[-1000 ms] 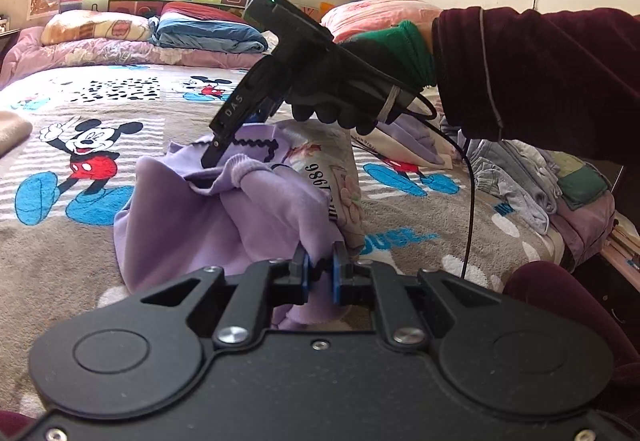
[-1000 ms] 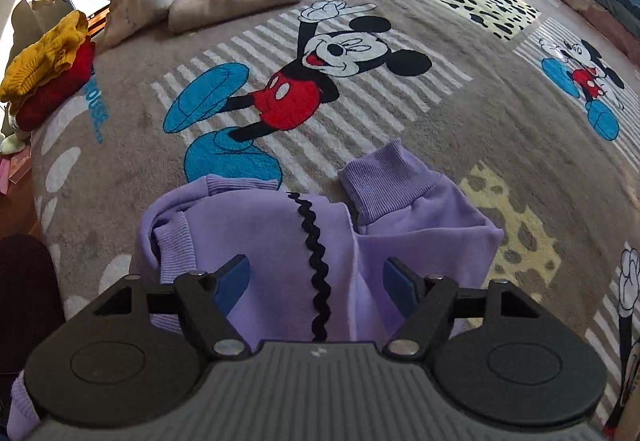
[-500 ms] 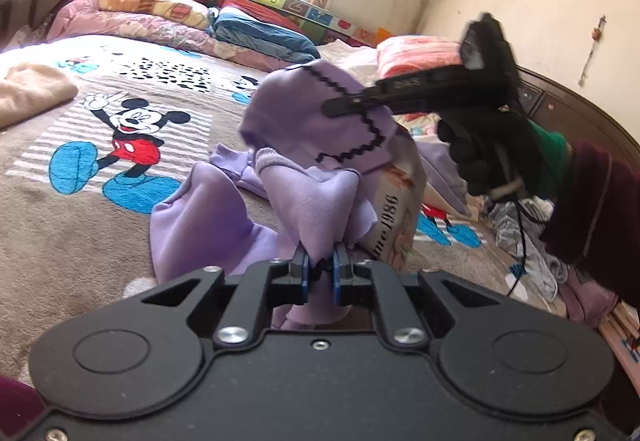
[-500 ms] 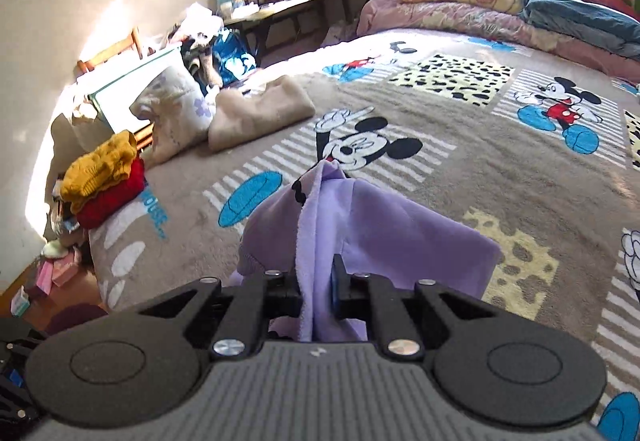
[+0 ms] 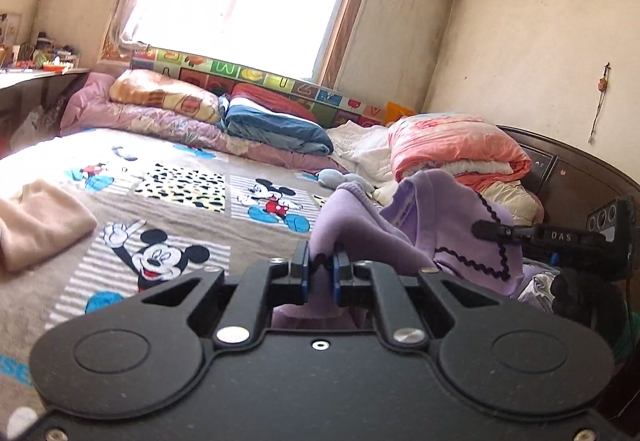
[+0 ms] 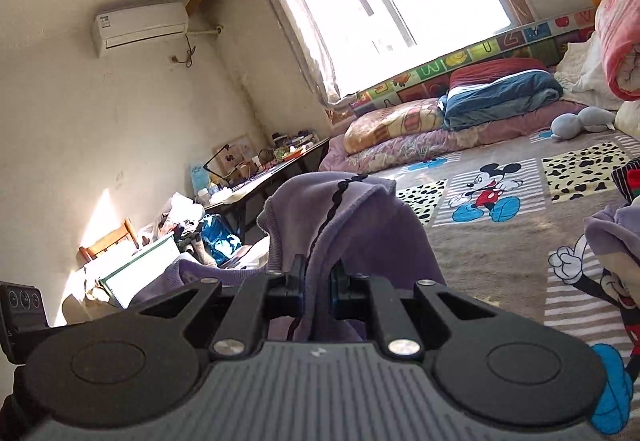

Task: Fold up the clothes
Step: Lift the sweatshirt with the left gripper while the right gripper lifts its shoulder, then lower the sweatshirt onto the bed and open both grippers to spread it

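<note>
Left wrist view: the left gripper [image 5: 320,265] is seen closed tight, its blue pads pinching a fold of the soft lilac fleece sweatshirt with black rickrack trim [image 5: 432,229]. The garment is held up clear of the beige cartoon-mouse bedspread [image 5: 160,241], bunched just beyond the pads. To the right of the garment, the right gripper [image 5: 486,229] is seen from the side, its narrow black fingers clamped on the trimmed edge. The two holds sit apart on the cloth, judged as a means of letting the sweatshirt hang and open out for folding. A folded beige knit [image 5: 36,217] lies on the bedspread, well to the left of the sweatshirt.

Right wrist view: the right gripper [image 6: 318,281] is likewise nearly shut, with a thick ridge of the lilac sweatshirt [image 6: 344,217] nipped between its pads; the black trim runs up over the raised fold. The cloth stands above the gripper and drapes down both sides, off the bedspread [image 6: 500,241]. More lilac cloth [image 6: 612,237] is seen to the right of the raised fold; its attachment cannot be told.
</note>
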Demonstrator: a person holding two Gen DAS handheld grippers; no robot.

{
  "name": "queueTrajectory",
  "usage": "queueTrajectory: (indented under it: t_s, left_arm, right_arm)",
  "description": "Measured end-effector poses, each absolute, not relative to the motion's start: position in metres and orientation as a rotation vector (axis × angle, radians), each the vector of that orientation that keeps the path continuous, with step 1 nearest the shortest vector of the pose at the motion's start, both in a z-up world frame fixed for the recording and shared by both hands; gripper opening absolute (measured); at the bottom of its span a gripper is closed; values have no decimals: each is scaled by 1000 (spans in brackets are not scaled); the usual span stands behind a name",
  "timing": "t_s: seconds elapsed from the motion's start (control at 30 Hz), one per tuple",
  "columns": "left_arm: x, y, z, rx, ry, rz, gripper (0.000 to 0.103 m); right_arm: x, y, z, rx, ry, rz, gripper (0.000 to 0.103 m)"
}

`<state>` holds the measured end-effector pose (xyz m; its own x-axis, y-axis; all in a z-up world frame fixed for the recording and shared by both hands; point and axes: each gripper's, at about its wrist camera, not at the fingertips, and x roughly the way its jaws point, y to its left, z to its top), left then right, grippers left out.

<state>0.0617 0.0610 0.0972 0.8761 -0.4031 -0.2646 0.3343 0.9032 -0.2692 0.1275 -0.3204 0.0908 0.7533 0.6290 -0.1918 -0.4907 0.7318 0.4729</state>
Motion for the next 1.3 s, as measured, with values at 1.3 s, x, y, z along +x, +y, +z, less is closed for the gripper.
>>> queueTrajectory:
  t_s: [1.3]
  left_arm:
    - [307,41,59,93,407,-289,7]
  right_arm:
    - [345,-280,9,448,361,371,13]
